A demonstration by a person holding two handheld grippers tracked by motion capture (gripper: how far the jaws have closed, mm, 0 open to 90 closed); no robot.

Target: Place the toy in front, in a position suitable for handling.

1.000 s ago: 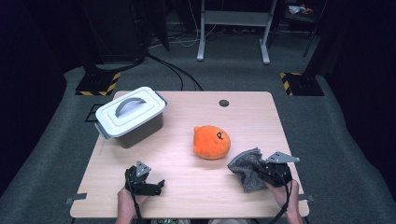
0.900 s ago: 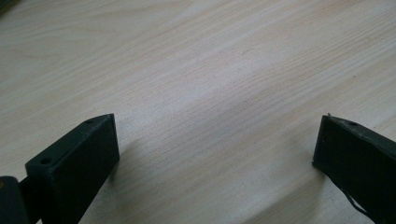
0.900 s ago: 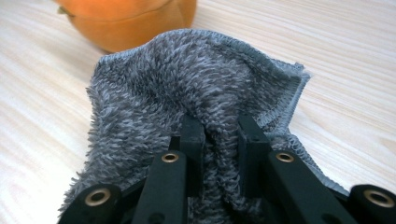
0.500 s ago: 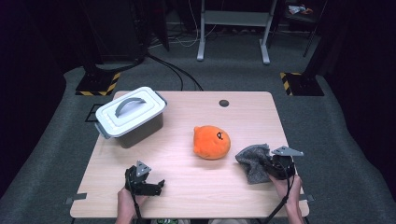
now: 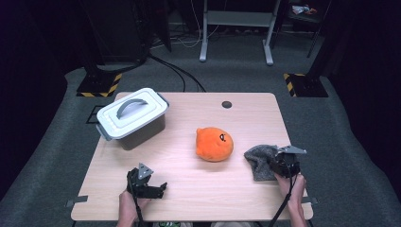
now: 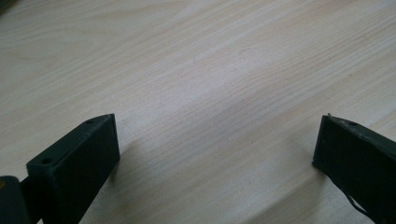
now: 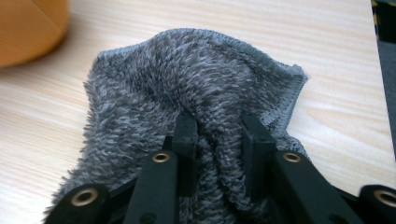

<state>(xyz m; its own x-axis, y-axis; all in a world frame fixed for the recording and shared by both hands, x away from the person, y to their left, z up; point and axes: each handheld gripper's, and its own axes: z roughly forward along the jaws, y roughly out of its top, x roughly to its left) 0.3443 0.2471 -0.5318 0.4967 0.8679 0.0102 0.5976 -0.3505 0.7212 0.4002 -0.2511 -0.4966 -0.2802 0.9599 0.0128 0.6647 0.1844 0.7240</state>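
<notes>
A fluffy grey cloth point(image 5: 258, 159) lies bunched on the wooden table point(image 5: 179, 156) near its right front edge. My right gripper point(image 5: 275, 163) comes at it from the right. In the right gripper view its jaws point(image 7: 218, 128) pinch a raised fold of the cloth point(image 7: 187, 79). They have just been opening slightly, and the fold still fills the gap between the pads. My left gripper point(image 5: 161, 188) rests at the front left of the table, open. Between its wide-apart jaws point(image 6: 215, 144) there is only bare wood.
An orange round plush toy point(image 5: 214, 144) sits mid-table, just left of the cloth, with its edge point(image 7: 28, 28) in the right gripper view. A grey lidded plastic box with a handle point(image 5: 132, 116) stands at the back left. A small dark grommet point(image 5: 227, 104) marks the far edge.
My right hand has carried the cloth a little to the right and down, so it now spreads flatter on the table. The left gripper has stayed put.
</notes>
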